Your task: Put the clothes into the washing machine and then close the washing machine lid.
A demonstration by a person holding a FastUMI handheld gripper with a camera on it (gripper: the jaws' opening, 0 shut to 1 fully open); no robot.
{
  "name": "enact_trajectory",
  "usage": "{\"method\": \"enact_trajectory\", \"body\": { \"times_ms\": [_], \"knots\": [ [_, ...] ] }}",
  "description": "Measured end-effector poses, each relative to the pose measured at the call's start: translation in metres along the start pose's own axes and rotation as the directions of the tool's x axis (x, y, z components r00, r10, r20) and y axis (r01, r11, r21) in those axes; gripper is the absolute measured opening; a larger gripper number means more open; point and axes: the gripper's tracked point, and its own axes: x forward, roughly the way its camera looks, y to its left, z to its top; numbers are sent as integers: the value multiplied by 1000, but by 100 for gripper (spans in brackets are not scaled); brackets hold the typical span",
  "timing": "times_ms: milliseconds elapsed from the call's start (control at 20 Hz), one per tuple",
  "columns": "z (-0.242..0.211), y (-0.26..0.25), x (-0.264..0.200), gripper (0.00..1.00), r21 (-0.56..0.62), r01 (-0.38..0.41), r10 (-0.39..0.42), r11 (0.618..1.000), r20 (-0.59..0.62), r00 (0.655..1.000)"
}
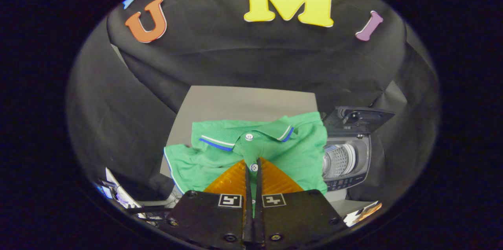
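A green polo shirt (pixel 275 146) with a blue-and-white trimmed collar hangs in front of me, lifted off the grey table (pixel 243 102). My gripper (pixel 252 163) is shut on the shirt's button placket, with a strip of green fabric pinched between the two fingers just below the collar. The shirt's right side drapes in front of the small top-loading washing machine (pixel 347 163), which stands to the right of the table. Its dark lid (pixel 359 118) is raised, and the pale perforated drum (pixel 340 159) shows inside.
The grey table stretches beyond the shirt to the black cloth wall. The washer's control panel (pixel 346 183) faces forward below the drum. Cables and loose papers (pixel 122 197) lie low on the left, and another paper (pixel 363 211) lies low on the right.
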Motion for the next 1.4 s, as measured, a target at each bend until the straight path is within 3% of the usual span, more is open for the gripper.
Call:
{"method": "enact_trajectory", "body": {
  "times_ms": [700,1100,1400],
  "knots": [
    [3,-110,-100,6,169,58,-81,984,129,988],
    [8,-186,-117,6,176,7,-41,984,189,981],
    [21,-242,-118,6,159,-75,35,984,246,969]
  ]
}}
